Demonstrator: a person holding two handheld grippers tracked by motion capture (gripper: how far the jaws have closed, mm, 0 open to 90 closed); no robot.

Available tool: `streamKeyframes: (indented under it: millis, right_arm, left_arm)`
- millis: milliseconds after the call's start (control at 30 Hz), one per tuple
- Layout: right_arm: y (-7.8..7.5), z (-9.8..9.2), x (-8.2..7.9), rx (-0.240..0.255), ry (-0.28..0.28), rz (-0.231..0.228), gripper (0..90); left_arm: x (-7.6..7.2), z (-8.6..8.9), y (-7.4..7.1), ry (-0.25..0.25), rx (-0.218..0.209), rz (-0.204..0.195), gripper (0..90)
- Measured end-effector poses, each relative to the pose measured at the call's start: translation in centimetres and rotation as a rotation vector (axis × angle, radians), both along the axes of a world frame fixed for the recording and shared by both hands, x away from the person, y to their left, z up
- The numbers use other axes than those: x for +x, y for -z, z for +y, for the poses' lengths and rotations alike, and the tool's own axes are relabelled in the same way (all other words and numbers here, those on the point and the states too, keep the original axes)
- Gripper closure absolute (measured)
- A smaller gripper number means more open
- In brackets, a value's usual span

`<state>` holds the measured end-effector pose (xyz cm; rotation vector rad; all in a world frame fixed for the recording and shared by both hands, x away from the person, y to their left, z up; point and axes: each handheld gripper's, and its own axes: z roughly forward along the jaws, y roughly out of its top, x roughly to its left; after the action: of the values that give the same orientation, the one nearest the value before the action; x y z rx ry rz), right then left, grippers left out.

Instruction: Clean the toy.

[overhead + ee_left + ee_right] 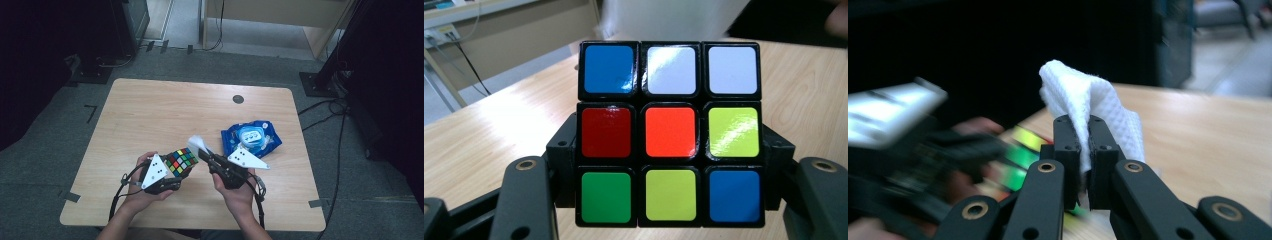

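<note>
The left gripper [172, 176] clamps the puzzle cube [181, 161] to keep it steady; right beside the cube, the right gripper [204, 150] pinches a white wipe [196, 141] (likely for cleaning it).

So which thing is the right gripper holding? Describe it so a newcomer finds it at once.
On the wooden table, look just left of the blue wipes packet. Above the colourful cube, the right gripper pinches a white wipe: soft, crumpled and plain white, unlike its neighbours.
</note>
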<state>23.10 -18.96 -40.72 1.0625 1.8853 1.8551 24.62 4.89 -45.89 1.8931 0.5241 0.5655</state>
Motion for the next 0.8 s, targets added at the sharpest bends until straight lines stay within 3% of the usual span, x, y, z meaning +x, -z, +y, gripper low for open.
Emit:
streamKeyframes:
  millis: [100,200,433,667,733,800]
  right_arm:
    - [-0.9,1.0,-0.9,0.008,-0.056,-0.022,86.9]
    - [-0.5,1.6,-1.1,-0.015,-0.079,-0.023,86.9]
    - [1.3,1.6,-0.3,-0.007,-0.066,0.038,87.2]
    - [1.9,1.2,-0.1,0.006,-0.047,0.053,87.7]
    - [2.4,1.1,0.0,-0.012,-0.027,0.044,87.8]
    - [3.2,0.8,0.5,-0.075,0.028,0.052,87.9]
  left_arm:
    - [-0.3,-0.5,0.0,0.014,0.006,-0.004,33.9]
    - [-0.6,-0.8,-0.2,0.026,0.006,-0.014,33.9]
    - [-0.7,-0.7,-0.3,0.021,0.0,-0.027,34.0]
    - [-0.6,-0.1,-0.6,-0.001,-0.023,-0.034,33.9]
    - [-0.5,0.0,-0.6,-0.01,-0.016,-0.034,33.9]
    - [-0.5,0.2,-0.8,-0.01,-0.028,-0.031,33.9]
